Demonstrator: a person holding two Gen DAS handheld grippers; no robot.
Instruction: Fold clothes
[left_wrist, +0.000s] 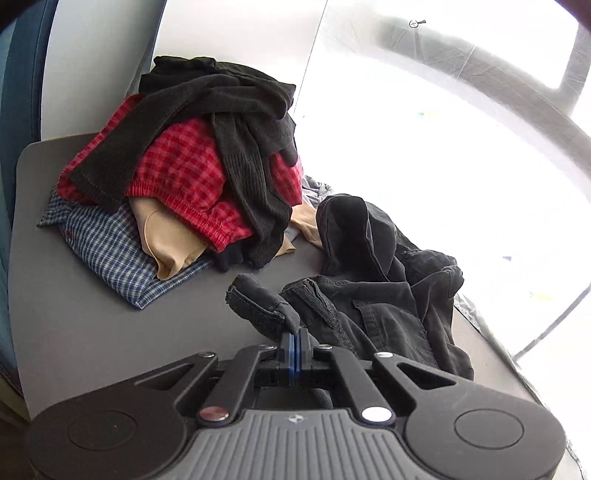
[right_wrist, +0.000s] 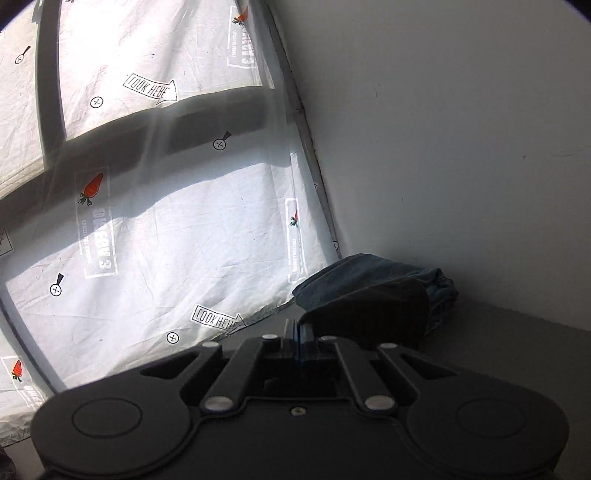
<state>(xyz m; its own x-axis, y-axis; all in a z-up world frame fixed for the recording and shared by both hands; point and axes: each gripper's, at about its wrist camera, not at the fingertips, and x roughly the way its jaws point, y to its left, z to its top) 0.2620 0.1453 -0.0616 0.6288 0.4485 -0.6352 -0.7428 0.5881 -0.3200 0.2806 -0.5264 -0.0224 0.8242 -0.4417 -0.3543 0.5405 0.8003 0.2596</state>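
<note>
With the left gripper (left_wrist: 294, 338) and right gripper (right_wrist: 297, 329) both clamped on the black trousers (left_wrist: 384, 280), we judge this limp, fairly heavy cloth best held at its stiffer waistband.

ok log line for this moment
left tongs: shut on black garment | right tongs: shut on black cloth | pile: unfolded
</note>
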